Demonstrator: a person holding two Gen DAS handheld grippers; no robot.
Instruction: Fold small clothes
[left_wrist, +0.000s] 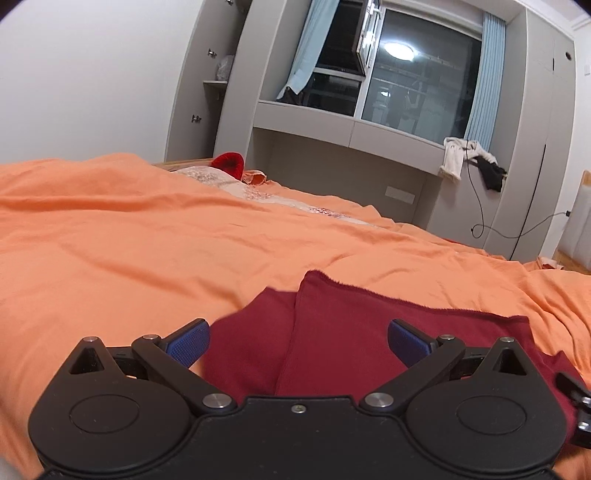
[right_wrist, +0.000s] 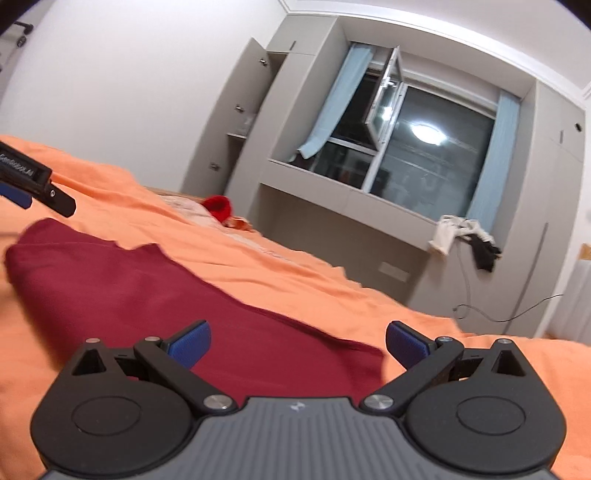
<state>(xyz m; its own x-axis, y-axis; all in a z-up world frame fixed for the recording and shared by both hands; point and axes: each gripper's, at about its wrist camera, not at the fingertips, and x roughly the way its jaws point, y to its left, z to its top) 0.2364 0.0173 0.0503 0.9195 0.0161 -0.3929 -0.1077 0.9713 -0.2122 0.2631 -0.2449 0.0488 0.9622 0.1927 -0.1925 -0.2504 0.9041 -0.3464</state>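
In the left wrist view your left gripper (left_wrist: 298, 345) is spread wide with nothing pinched; the dark red garment (left_wrist: 343, 332) lies low in the centre of the frame on the orange bedsheet (left_wrist: 129, 240). It looks like soft matte knit, one layer lapped over another with a raw, slightly frayed far edge — so for the next fold, I'd take both layers at a corner.

In the right wrist view your right gripper (right_wrist: 298, 345) is equally spread and empty, the garment (right_wrist: 147, 295) running from left to lower centre. Smooth the rumpled left end first — thin cloth drags easily.
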